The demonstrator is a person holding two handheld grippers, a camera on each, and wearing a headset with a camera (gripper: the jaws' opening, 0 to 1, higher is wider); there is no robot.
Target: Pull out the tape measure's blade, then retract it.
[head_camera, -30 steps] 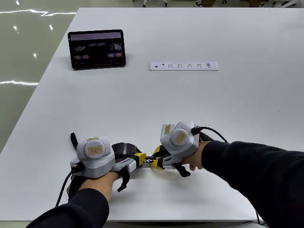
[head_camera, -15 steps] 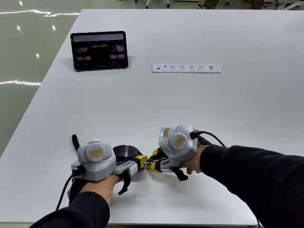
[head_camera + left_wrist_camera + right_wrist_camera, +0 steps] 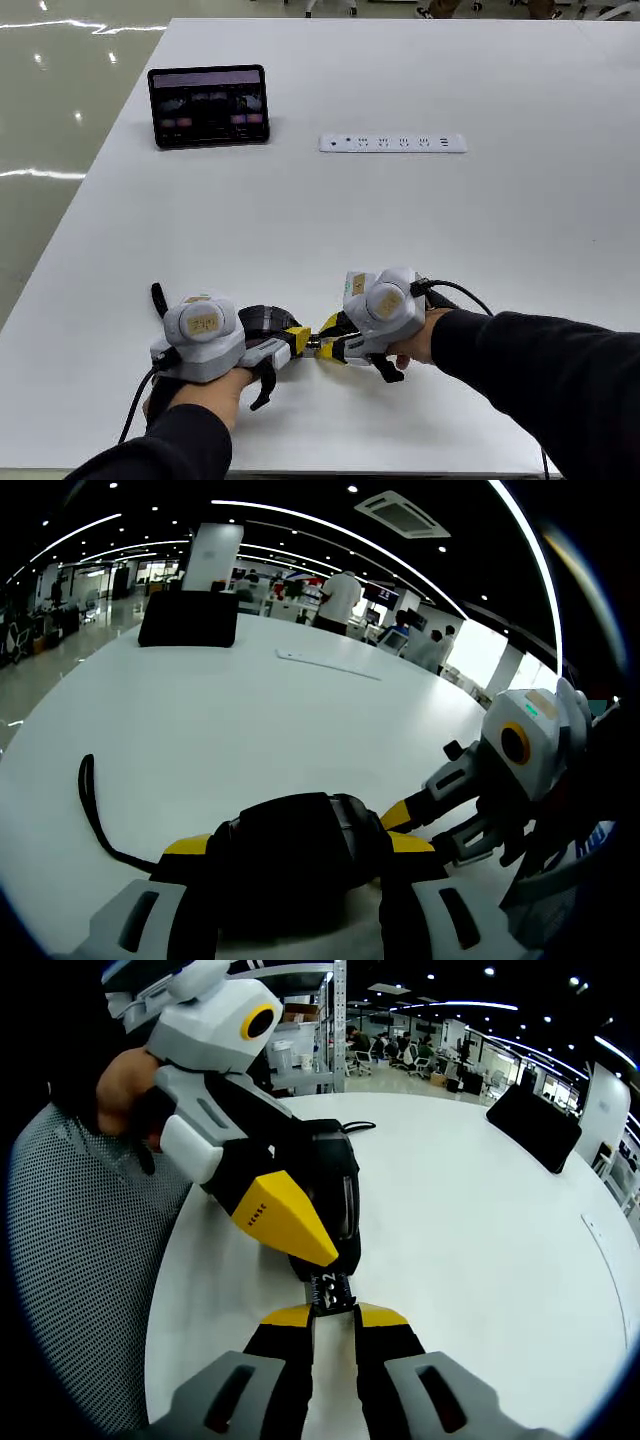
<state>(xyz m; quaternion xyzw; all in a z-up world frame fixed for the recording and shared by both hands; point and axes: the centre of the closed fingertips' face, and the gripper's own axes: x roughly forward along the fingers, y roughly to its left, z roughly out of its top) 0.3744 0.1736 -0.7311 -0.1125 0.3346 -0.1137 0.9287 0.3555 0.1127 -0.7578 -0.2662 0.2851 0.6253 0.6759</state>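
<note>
One white table (image 3: 400, 220): left hand-held gripper (image 3: 298, 843) clamps tape measure (image 3: 325, 1175), right hand-held gripper (image 3: 335, 1315) pinches its blade (image 3: 330, 1288).

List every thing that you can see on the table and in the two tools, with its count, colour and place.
table: 1, white, under everything.
tablet: 1, black, far left.
power strip: 1, white, far middle.
tape measure: 1, black case, near edge.
blade: 1, short numbered piece, colour unclear, out of the case.
strap: 1, black, lying left of the case.
left tool: 1, grey, yellow tips, shut on the tape measure.
right tool: 1, grey, yellow tips, shut on the blade.
sleeves: 2, dark, near edge.
</note>
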